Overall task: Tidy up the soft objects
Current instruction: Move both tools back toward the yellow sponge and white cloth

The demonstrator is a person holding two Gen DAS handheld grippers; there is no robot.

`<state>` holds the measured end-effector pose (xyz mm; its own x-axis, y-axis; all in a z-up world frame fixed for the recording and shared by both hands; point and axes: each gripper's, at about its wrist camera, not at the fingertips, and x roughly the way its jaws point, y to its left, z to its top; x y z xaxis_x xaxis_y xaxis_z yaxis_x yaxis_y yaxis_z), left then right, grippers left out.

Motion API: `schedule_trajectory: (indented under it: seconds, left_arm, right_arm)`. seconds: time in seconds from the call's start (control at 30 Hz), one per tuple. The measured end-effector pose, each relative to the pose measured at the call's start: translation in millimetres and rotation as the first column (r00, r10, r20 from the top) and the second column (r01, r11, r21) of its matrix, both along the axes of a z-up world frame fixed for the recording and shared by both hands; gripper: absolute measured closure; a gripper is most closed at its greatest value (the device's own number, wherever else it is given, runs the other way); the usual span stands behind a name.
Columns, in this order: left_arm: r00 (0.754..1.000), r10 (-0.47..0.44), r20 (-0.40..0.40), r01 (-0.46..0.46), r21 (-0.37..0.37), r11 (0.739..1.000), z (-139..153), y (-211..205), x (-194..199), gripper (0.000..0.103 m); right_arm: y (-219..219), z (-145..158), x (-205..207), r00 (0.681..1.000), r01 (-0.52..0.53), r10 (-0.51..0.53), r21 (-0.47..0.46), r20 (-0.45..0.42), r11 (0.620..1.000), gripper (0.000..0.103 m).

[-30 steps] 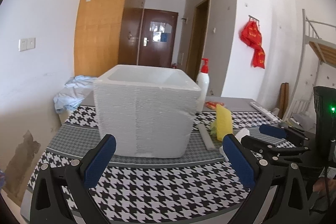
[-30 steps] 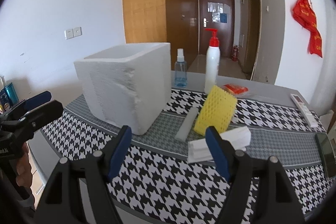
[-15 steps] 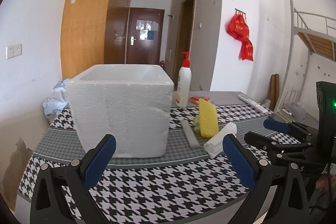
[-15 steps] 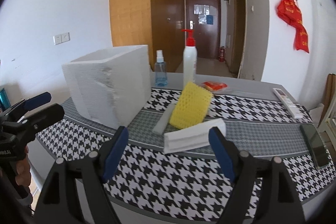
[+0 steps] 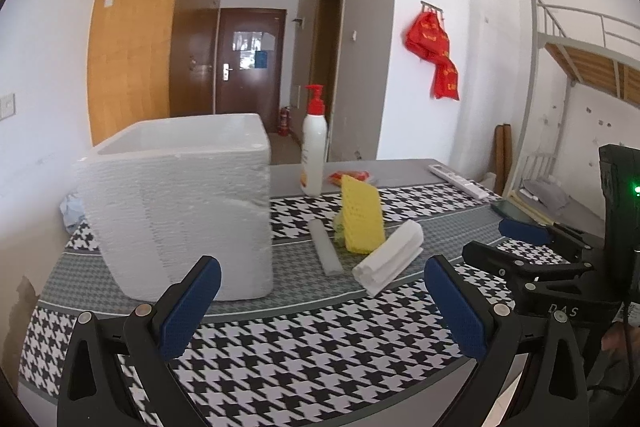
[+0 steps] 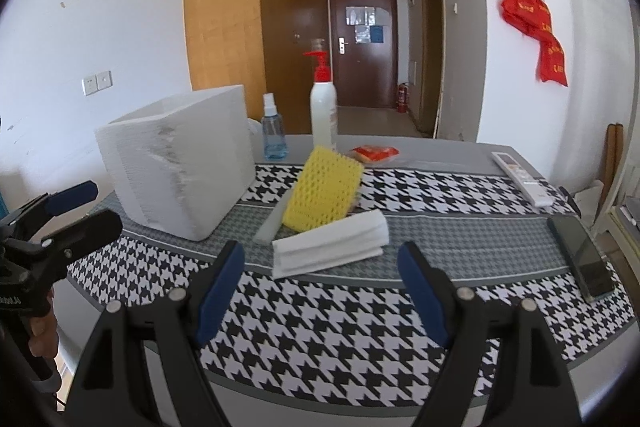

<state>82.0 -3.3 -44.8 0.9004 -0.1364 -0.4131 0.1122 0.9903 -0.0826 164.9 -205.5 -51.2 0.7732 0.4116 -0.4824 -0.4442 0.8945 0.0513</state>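
Both grippers have edged toward the folded white foam — jaws spread, grasping nothing.

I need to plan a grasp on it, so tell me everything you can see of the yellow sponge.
The yellow sponge is a rectangular slab with a pitted, grid-like face; it looks soft and foamy. It stands tilted on edge on the houndstooth tablecloth, its top leaning away. A folded white cloth lies just in front of its base and a pale grey strip lies beside it. Something greenish shows behind its lower edge. Neither tool touches it.
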Motion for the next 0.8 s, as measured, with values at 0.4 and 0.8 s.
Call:
schedule_trajectory:
  seconds: [0.4,0.8]
  left_arm:
    - [0.999,-0.027,-0.034,0.028,0.011,1.0,-6.4,-17.1,17.9,0.001]
    - [0.996,-0.025,-0.083,0.026,0.013,1.0,-12.9,-29.4,45.8,0.001]
  right_arm:
    - [-14.1,-7.4,12.5,0.999,0.031,-0.031,0.016,-0.028,0.999,0.021]
    - [-19.6,-11.0,27.9,0.999,0.025,-0.024,0.014,-0.048,1.0,0.021]
